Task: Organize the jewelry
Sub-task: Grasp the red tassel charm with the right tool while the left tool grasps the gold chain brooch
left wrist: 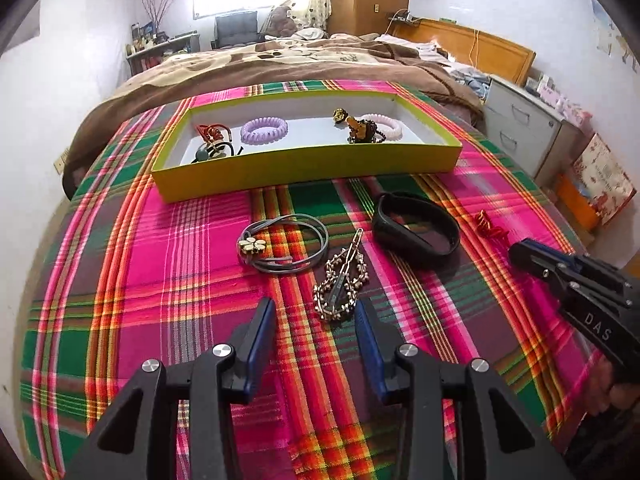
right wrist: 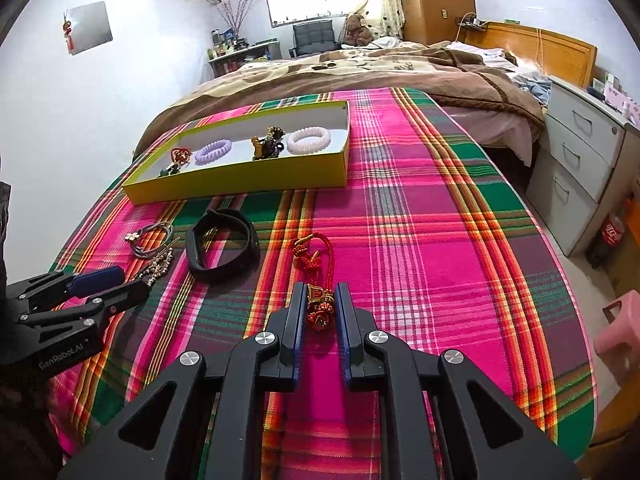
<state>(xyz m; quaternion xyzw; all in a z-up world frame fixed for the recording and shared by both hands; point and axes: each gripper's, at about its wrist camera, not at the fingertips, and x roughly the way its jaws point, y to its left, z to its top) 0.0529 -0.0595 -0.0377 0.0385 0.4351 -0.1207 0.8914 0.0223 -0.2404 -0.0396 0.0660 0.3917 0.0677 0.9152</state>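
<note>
A yellow tray [left wrist: 304, 166] [right wrist: 240, 184] on the plaid cloth holds a purple coil band [left wrist: 264, 130], a pale pink coil band [left wrist: 386, 125], a gold-and-black charm [left wrist: 358, 126] and a red piece [left wrist: 212, 133]. On the cloth lie a grey cord bracelet with a flower [left wrist: 282, 248], a studded hair clip [left wrist: 344, 280] and a black wristband [left wrist: 416, 228] [right wrist: 222, 244]. My left gripper [left wrist: 316, 312] is open, just short of the clip. My right gripper [right wrist: 319, 296] stands around the gold end of a red knot cord charm [right wrist: 310, 254], jaws narrow.
The plaid cloth [right wrist: 420, 240] covers a rounded table. A bed with a brown blanket [right wrist: 360, 68] lies behind it. A grey drawer cabinet [right wrist: 576, 160] and a pink stool [right wrist: 620, 328] stand to the right.
</note>
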